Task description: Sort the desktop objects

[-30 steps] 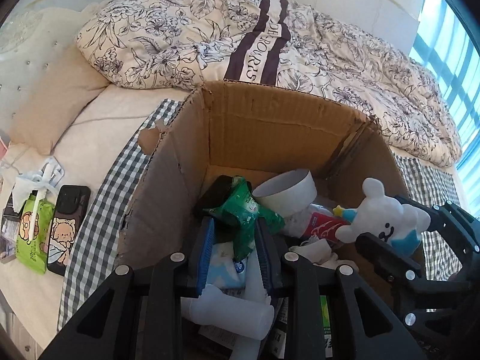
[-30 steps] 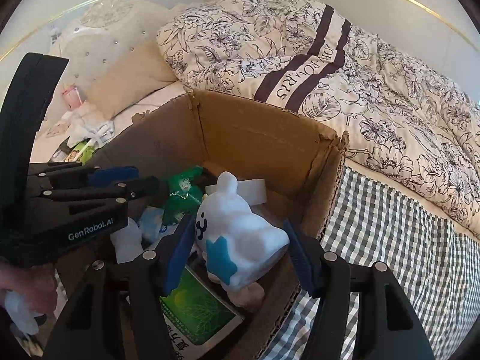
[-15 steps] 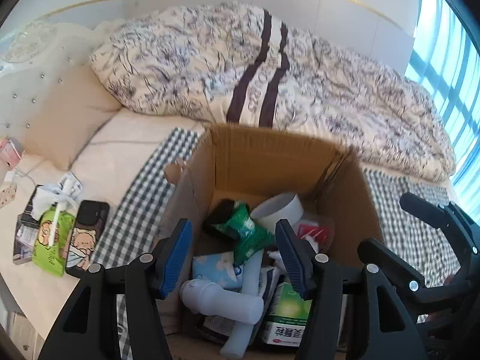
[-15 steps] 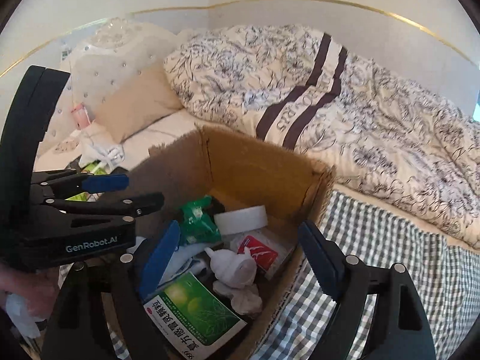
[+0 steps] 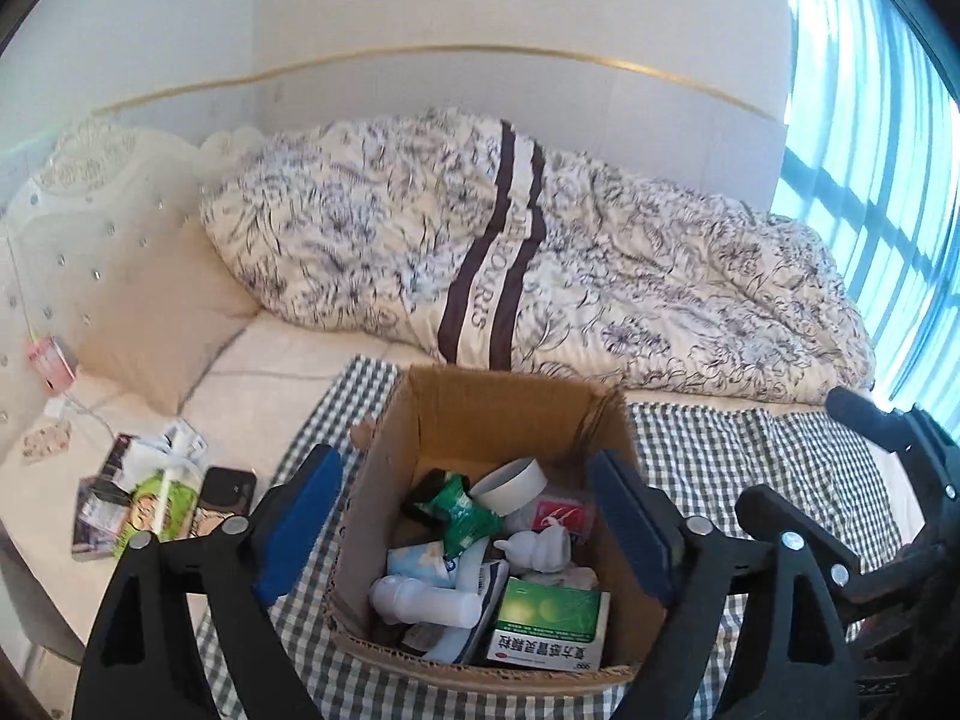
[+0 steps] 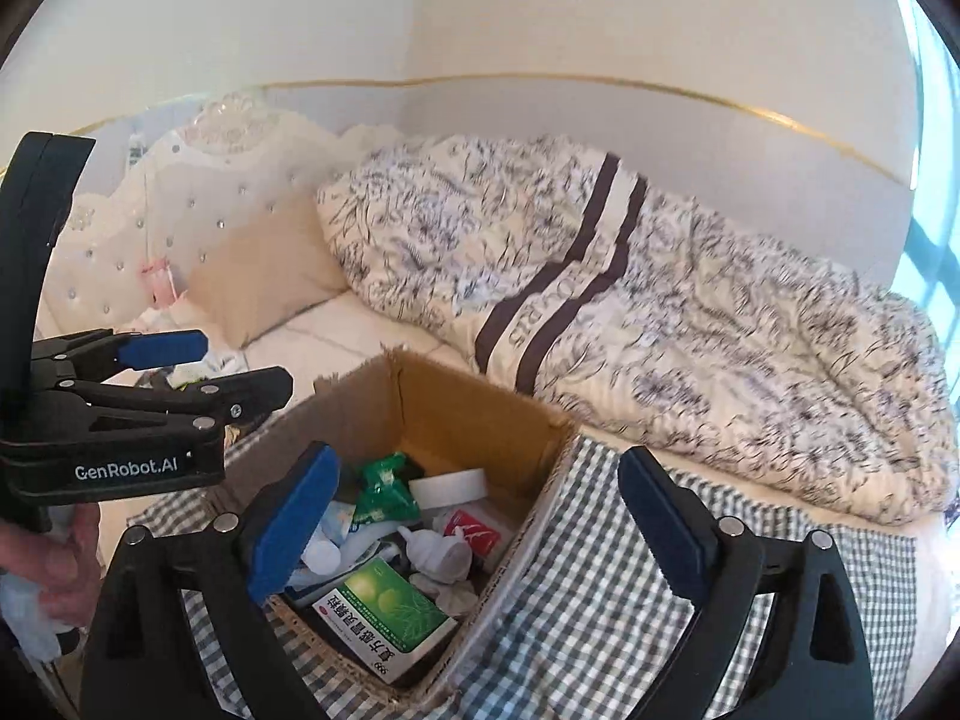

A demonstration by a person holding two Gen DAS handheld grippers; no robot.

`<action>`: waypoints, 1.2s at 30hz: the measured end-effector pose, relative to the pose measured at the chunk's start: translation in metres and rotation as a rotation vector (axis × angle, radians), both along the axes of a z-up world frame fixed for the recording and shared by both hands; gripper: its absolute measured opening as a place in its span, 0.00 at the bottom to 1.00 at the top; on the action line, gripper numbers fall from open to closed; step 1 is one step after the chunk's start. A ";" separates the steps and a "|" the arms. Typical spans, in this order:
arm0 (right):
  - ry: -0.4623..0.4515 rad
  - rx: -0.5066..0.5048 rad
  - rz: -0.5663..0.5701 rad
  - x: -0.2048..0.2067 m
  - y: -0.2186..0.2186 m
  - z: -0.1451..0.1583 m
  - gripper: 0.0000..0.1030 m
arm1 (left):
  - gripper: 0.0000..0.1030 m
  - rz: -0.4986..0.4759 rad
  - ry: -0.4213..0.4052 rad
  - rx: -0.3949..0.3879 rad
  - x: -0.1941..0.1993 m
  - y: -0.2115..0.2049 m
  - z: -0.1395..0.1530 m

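An open cardboard box [image 5: 498, 420] stands on a checked cloth on the bed. In it lie a white plush toy [image 5: 537, 546], a green medicine box [image 5: 549, 621], a green packet [image 5: 465, 510], a white tape roll [image 5: 510, 483] and a white bottle [image 5: 423, 597]. My left gripper [image 5: 463, 459] hangs above the box, its jaws opening and holding nothing. My right gripper [image 6: 480, 462] is also over the box [image 6: 456, 414], jaws opening wide and holding nothing. The plush toy [image 6: 435, 549] lies loose beside the medicine box [image 6: 390, 612]. The left gripper [image 6: 222, 369] shows at the left edge.
The checked cloth [image 5: 750, 450] spreads under and right of the box. A flowered quilt [image 5: 540, 276] and a pillow [image 5: 162, 324] lie behind. A phone [image 5: 222, 492] and a green pack [image 5: 156, 504] sit at the left. A hand [image 6: 54, 552] holds the left gripper.
Both grippers rose and drew back from the box while their jaws spread. The right one let go of the plush toy, which now lies in the box. The left let go of a pack.
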State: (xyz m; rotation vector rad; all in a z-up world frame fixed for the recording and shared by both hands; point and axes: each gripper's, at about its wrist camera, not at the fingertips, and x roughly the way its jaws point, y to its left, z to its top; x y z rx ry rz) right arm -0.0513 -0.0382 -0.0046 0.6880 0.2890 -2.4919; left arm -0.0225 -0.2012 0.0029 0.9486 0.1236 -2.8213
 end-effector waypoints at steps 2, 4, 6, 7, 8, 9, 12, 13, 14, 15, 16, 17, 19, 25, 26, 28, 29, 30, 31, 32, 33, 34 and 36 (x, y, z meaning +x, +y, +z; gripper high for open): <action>0.022 -0.005 -0.009 0.010 0.006 0.011 1.00 | 0.91 -0.007 0.027 -0.007 0.010 0.008 0.011; 0.035 -0.004 -0.019 0.019 0.011 0.020 1.00 | 0.98 -0.011 0.060 -0.015 0.021 0.013 0.021; 0.042 -0.002 -0.028 0.025 0.016 0.028 1.00 | 1.00 -0.012 0.107 -0.030 0.032 0.019 0.030; 0.044 -0.004 -0.033 0.029 0.019 0.031 1.00 | 1.00 -0.012 0.124 -0.037 0.036 0.022 0.032; 0.047 -0.008 -0.038 0.032 0.022 0.035 1.00 | 1.00 -0.012 0.132 -0.042 0.039 0.024 0.034; 0.049 -0.012 -0.040 0.035 0.025 0.037 1.00 | 1.00 -0.016 0.134 -0.044 0.042 0.027 0.036; 0.059 -0.023 -0.054 0.043 0.036 0.045 1.00 | 1.00 -0.031 0.136 -0.038 0.048 0.033 0.041; 0.059 -0.029 -0.060 0.046 0.040 0.047 1.00 | 1.00 -0.033 0.138 -0.039 0.050 0.036 0.042; 0.058 -0.035 -0.067 0.048 0.044 0.049 1.00 | 1.00 -0.034 0.140 -0.041 0.051 0.039 0.043; 0.056 -0.040 -0.072 0.050 0.048 0.049 1.00 | 1.00 -0.034 0.144 -0.043 0.053 0.042 0.045; 0.054 -0.044 -0.077 0.052 0.052 0.051 1.00 | 1.00 -0.037 0.149 -0.043 0.054 0.045 0.046; 0.054 -0.045 -0.082 0.054 0.056 0.051 1.00 | 1.00 -0.040 0.155 -0.040 0.056 0.048 0.047; 0.054 -0.039 -0.097 0.056 0.065 0.052 1.00 | 1.00 -0.047 0.167 -0.031 0.059 0.053 0.049; 0.051 -0.048 -0.146 0.059 0.099 0.055 1.00 | 1.00 -0.073 0.194 -0.013 0.061 0.072 0.052; 0.051 -0.052 -0.153 0.059 0.105 0.056 1.00 | 1.00 -0.075 0.200 -0.010 0.061 0.075 0.052; 0.050 -0.054 -0.173 0.060 0.117 0.056 1.00 | 1.00 -0.084 0.208 0.000 0.060 0.084 0.051; 0.050 -0.056 -0.182 0.060 0.123 0.056 1.00 | 1.00 -0.090 0.207 0.008 0.059 0.088 0.051; 0.049 -0.058 -0.192 0.061 0.129 0.056 1.00 | 1.00 -0.098 0.206 0.016 0.057 0.093 0.050; 0.047 -0.059 -0.202 0.062 0.136 0.056 1.00 | 1.00 -0.106 0.203 0.021 0.056 0.099 0.049; 0.047 -0.059 -0.211 0.062 0.143 0.056 1.00 | 1.00 -0.113 0.202 0.022 0.054 0.105 0.049; 0.048 -0.058 -0.219 0.061 0.148 0.056 1.00 | 1.00 -0.118 0.202 0.020 0.053 0.110 0.048; 0.050 -0.059 -0.228 0.062 0.154 0.056 1.00 | 1.00 -0.124 0.203 0.016 0.052 0.117 0.048; 0.053 -0.063 -0.249 0.063 0.168 0.057 1.00 | 1.00 -0.140 0.201 0.011 0.049 0.130 0.047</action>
